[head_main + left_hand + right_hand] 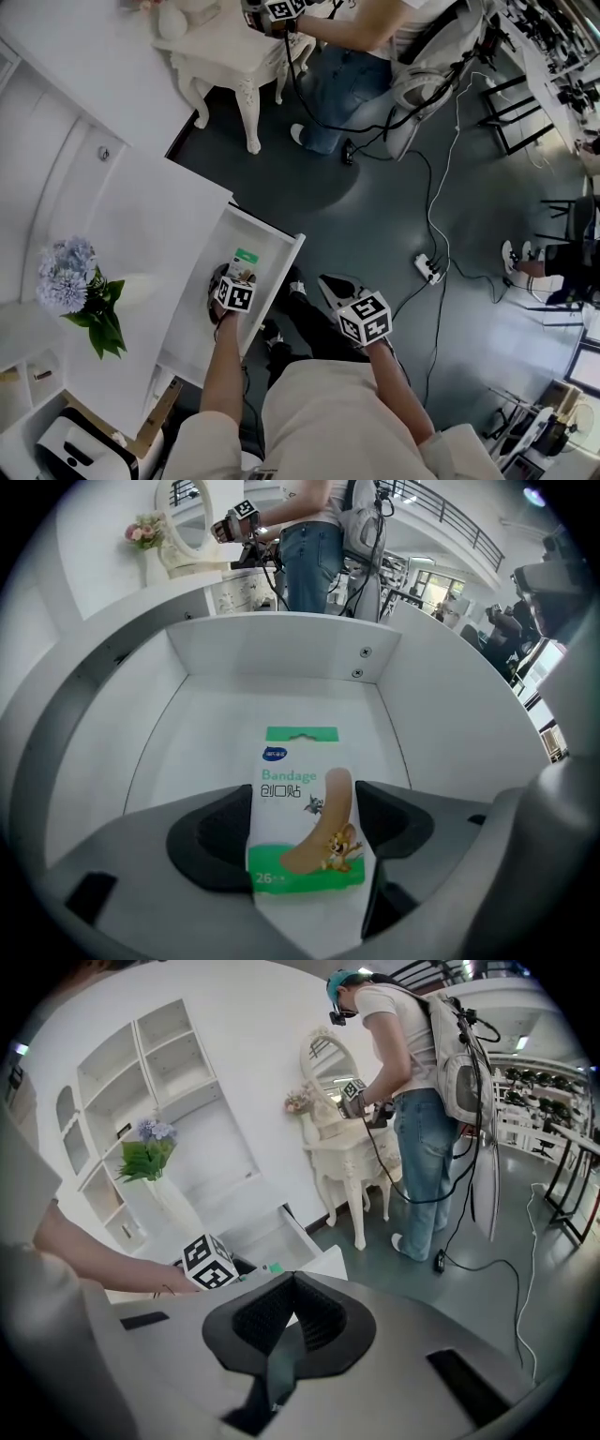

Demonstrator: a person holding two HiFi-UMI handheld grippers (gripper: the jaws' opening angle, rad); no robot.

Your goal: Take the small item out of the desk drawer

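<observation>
Pale-blue flowers [66, 272] far left on white desk [141, 216]. Drawer [286, 246] pulled out from desk's right side. Green-white bandage pack [302, 799] flat on drawer floor. Left gripper [305, 827] down inside drawer, jaws spread wide either side of pack, not clamped on it. Right gripper [292, 1288] right of drawer over grey floor [375, 206], jaws clenched together, nothing between.

Your left gripper [238, 275] is covering most of the bandage pack [247, 255] in the head view, leaving only its green top showing; your left forearm [225, 366] is hiding the drawer's [281, 281] near corner, and the second person [347, 84] is being cut off at the top edge
</observation>
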